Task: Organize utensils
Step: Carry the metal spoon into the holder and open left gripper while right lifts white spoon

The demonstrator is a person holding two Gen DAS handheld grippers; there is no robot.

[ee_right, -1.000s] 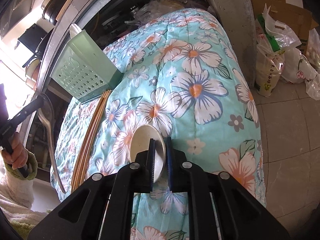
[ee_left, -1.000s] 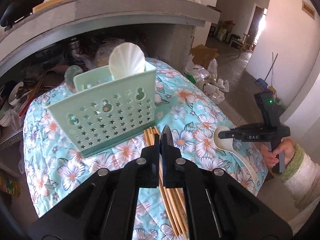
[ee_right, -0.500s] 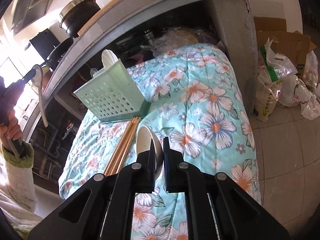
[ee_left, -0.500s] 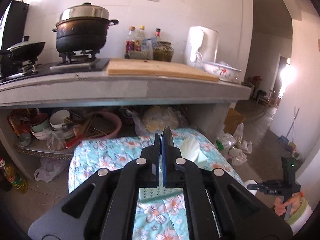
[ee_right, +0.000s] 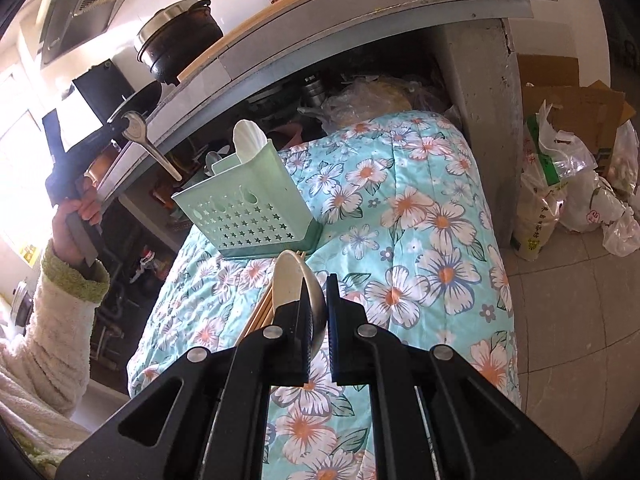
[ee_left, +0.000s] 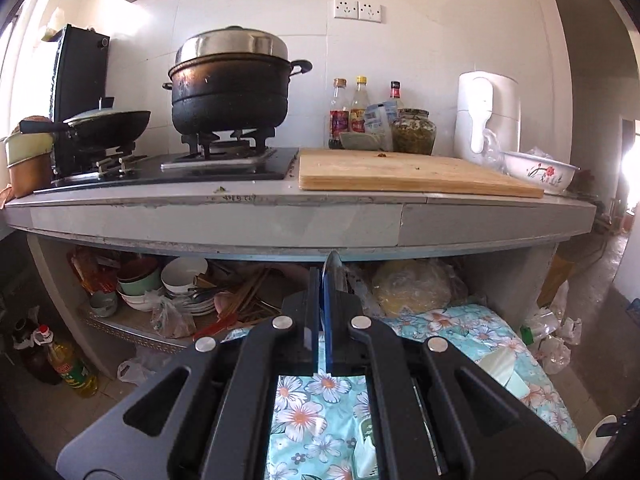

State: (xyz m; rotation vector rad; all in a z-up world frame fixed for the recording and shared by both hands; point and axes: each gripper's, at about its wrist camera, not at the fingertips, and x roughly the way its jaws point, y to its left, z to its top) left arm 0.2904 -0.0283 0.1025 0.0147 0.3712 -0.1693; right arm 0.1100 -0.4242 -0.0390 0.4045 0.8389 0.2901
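Both your grippers carry spoons above the flowered desk.

Your left gripper (ee_left: 322, 312) has its fingers pinching a metal spoon (ee_right: 149, 142); your right gripper (ee_right: 318, 320) pinches a white spoon (ee_right: 290, 280). The green basket (ee_right: 250, 216) stands at 11 o'clock of it.
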